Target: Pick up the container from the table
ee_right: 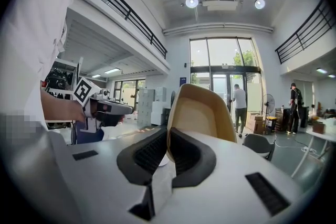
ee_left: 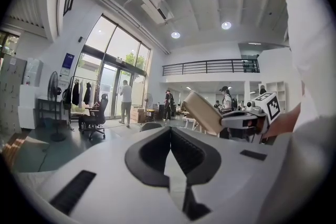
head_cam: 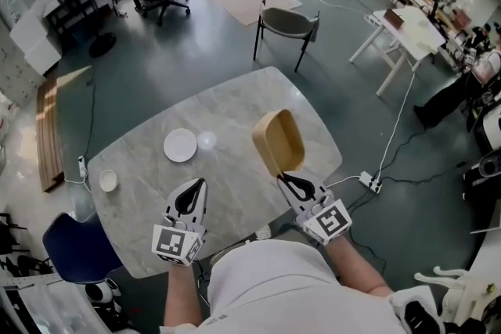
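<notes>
I am holding the container [head_cam: 279, 140] by its rim in my right claw [head_cam: 290, 181] above the worktop [head_cam: 235, 109]. My left claw [head_cam: 196, 188] is hovering closed, empty.

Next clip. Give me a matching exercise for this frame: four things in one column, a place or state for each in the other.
Things:
1. container
2. plate
3. small bowl
4. left gripper

Places or states:
A. jaws together, nothing between them
B. by the table edge at the head view's left
C. clamped at its rim in the right gripper, tilted, off the table
D. lying flat near the table's middle

Pairs: 1-C, 2-D, 3-B, 4-A
</notes>
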